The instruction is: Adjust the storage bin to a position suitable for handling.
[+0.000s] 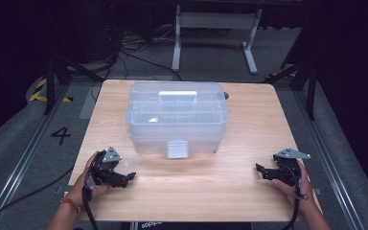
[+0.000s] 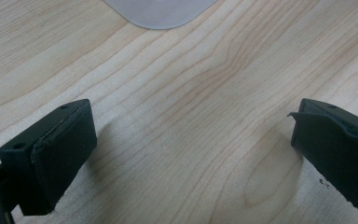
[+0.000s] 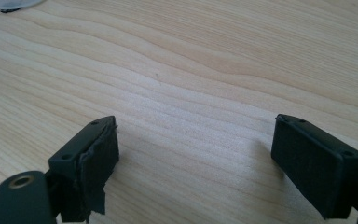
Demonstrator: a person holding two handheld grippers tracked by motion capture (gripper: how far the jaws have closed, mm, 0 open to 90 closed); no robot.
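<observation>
A clear plastic storage box with a white handle and a front latch stands shut in the middle of the wooden table. My left gripper rests low at the near left, held in a hand, and points inward to the right. In the left gripper view the left gripper has its jaws wide apart with bare wood between them, and a corner of the box shows at the top. My right gripper sits at the near right and points left. Its jaws also stand apart over bare wood, as the right gripper shows in its own view.
Black cables trail from both grippers off the near table edge. Beyond the table's far edge stands a white metal frame on a grey floor with cables. Metal rails run along both sides of the table.
</observation>
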